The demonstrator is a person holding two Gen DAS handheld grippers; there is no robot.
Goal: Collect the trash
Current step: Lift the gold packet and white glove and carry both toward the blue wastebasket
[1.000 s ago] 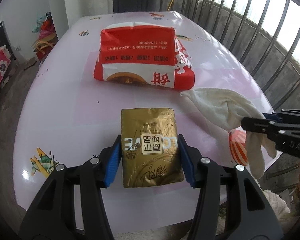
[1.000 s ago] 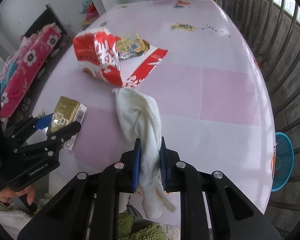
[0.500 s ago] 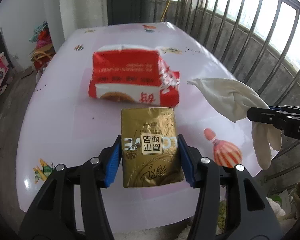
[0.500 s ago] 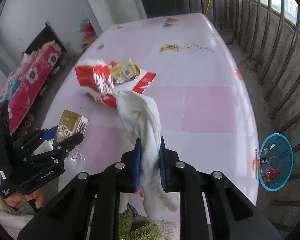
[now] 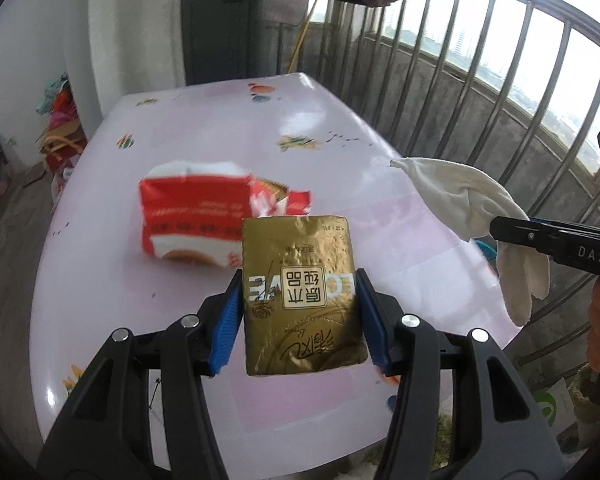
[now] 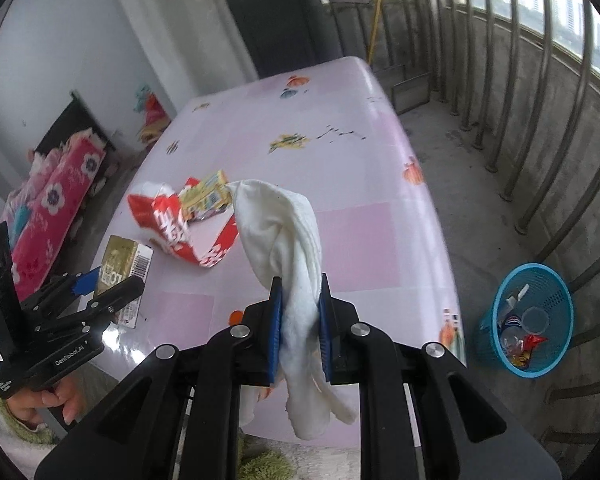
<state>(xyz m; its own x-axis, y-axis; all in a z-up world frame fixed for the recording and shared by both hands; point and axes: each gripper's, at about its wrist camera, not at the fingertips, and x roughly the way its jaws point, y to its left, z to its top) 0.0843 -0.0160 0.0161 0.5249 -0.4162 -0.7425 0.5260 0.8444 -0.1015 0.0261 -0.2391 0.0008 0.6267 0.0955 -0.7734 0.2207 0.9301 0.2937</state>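
Left wrist: gold packet [image 5: 302, 296] between pads [image 5: 225, 330].

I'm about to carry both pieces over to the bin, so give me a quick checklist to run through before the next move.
1. Left gripper clamped on the gold foil packet: ok, both blue pads press its sides.
2. Right gripper clamped on the white crumpled cloth: ok.
3. Both items off the pink table: ok, as far as the views show.
4. Blue mesh bin on the floor in sight and with room: ok, only some trash at the bottom.
5. Cloth's loose end secure: cannot tell, it dangles below the jaws.
6. Table cleared: not ok, the torn red and white bag remains.
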